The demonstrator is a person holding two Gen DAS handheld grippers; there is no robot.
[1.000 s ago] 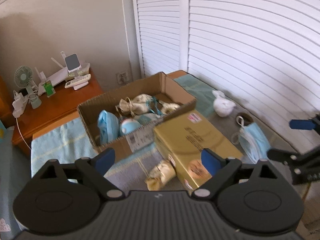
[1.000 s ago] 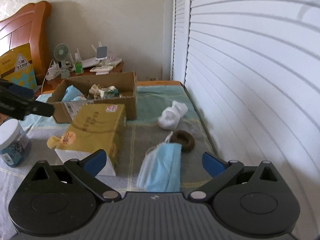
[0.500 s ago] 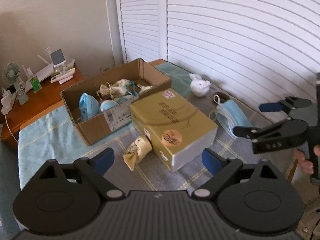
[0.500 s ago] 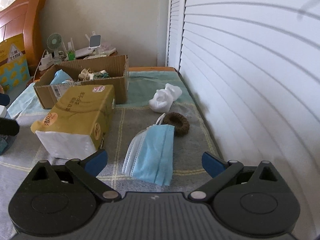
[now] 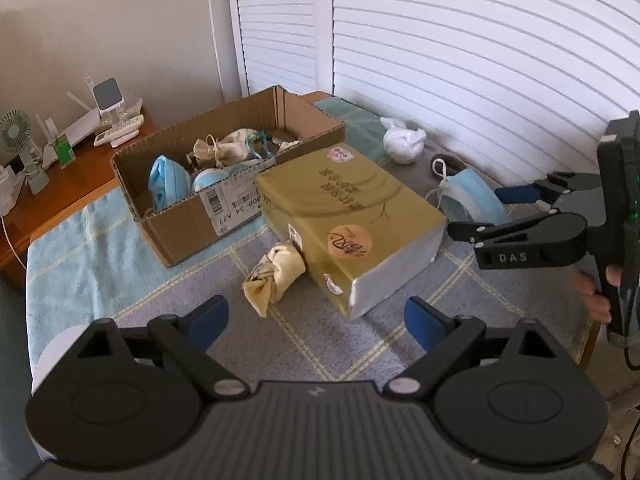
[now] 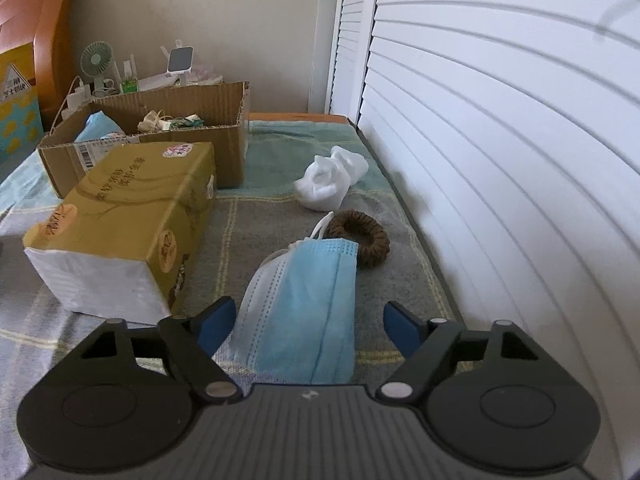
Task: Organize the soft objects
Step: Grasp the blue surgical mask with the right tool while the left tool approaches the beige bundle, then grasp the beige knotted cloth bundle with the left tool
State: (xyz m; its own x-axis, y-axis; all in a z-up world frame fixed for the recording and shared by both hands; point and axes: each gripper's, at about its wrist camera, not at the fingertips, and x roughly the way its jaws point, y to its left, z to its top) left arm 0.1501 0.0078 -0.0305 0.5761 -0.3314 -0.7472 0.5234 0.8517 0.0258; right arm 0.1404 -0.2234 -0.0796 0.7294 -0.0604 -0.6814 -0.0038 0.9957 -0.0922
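A blue face mask (image 6: 304, 304) lies on the blanket just ahead of my open right gripper (image 6: 308, 324), between its fingers; it also shows in the left wrist view (image 5: 468, 200). A brown scrunchie (image 6: 360, 236) and a white cloth bundle (image 6: 330, 184) lie beyond it. A beige drawstring pouch (image 5: 274, 278) lies by the gold tissue pack (image 5: 348, 220), ahead of my open, empty left gripper (image 5: 316, 322). The cardboard box (image 5: 192, 220) holds masks and pouches. The right gripper (image 5: 496, 212) hangs over the mask.
White louvred doors (image 6: 500, 140) run along the right side. A wooden nightstand (image 5: 80, 168) with a fan (image 5: 16, 130) and small devices stands behind the box. A white round object (image 5: 48, 356) sits at the near left edge.
My left gripper has pulled back and risen, so more of the bed shows. My right gripper has moved forward and down over the blue mask, its fingers now on either side of it.
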